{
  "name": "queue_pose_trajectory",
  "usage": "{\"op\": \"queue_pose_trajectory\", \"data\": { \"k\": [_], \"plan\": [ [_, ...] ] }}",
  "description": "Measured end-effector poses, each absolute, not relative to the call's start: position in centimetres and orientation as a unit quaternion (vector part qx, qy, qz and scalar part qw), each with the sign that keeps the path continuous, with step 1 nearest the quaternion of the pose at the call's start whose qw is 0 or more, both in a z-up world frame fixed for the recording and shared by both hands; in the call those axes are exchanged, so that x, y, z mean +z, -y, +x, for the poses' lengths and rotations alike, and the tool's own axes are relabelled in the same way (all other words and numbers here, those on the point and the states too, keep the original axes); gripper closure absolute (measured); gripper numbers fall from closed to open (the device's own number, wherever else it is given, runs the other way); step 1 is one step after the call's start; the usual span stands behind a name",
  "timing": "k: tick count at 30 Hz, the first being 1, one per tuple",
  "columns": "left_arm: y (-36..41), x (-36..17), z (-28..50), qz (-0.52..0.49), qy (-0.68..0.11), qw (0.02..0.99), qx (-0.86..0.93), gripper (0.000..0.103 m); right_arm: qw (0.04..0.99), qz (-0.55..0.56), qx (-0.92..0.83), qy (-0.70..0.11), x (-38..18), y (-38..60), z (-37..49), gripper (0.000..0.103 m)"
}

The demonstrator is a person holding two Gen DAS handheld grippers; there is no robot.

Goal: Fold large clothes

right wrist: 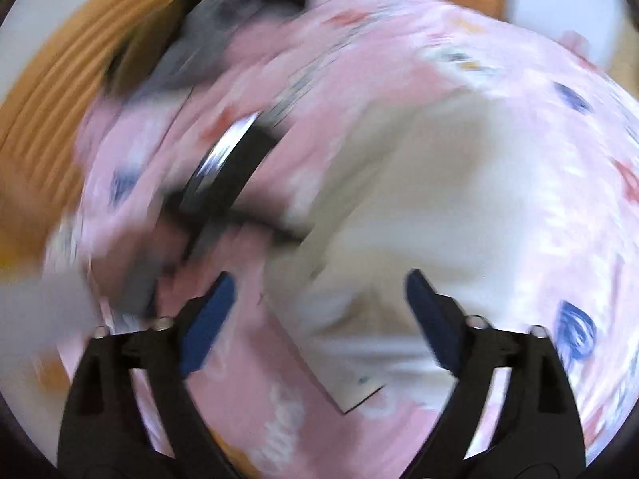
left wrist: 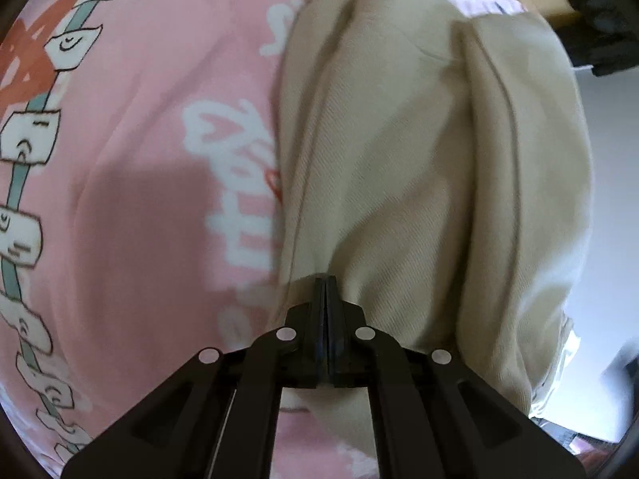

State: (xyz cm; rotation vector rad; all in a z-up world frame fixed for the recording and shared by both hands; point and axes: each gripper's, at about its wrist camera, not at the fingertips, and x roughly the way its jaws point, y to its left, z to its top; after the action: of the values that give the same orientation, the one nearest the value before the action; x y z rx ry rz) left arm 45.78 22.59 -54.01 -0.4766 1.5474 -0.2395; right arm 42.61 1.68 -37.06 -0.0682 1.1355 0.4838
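Through the left wrist camera we see the left gripper (left wrist: 327,283) with its jaws pinched shut on an edge of the beige garment (left wrist: 419,167), which spreads from the tips toward twelve and two o'clock over a pink printed sheet (left wrist: 139,139). White script at nine o'clock is too blurred to read. In the smeared right wrist view, the right gripper (right wrist: 319,287) has its jaws spread wide and holds nothing, with the pale garment (right wrist: 419,207) beyond them at twelve o'clock
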Motion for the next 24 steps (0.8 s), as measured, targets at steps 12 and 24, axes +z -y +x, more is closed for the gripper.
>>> {"op": "queue_pose_trajectory", "data": {
  "k": [12,24],
  "plan": [
    [-21.6,-52.0,40.3,-0.277,-0.659,0.693,-0.089,0.102,0.718,-0.160,0.070,-0.674,-48.7,-9.5,57.5,0.009],
    [-21.5,-53.8,40.1,-0.235,-0.665,0.704,-0.077,0.102,0.749,-0.098,0.116,-0.645,-47.8,-5.2,57.2,0.092]
  ]
}}
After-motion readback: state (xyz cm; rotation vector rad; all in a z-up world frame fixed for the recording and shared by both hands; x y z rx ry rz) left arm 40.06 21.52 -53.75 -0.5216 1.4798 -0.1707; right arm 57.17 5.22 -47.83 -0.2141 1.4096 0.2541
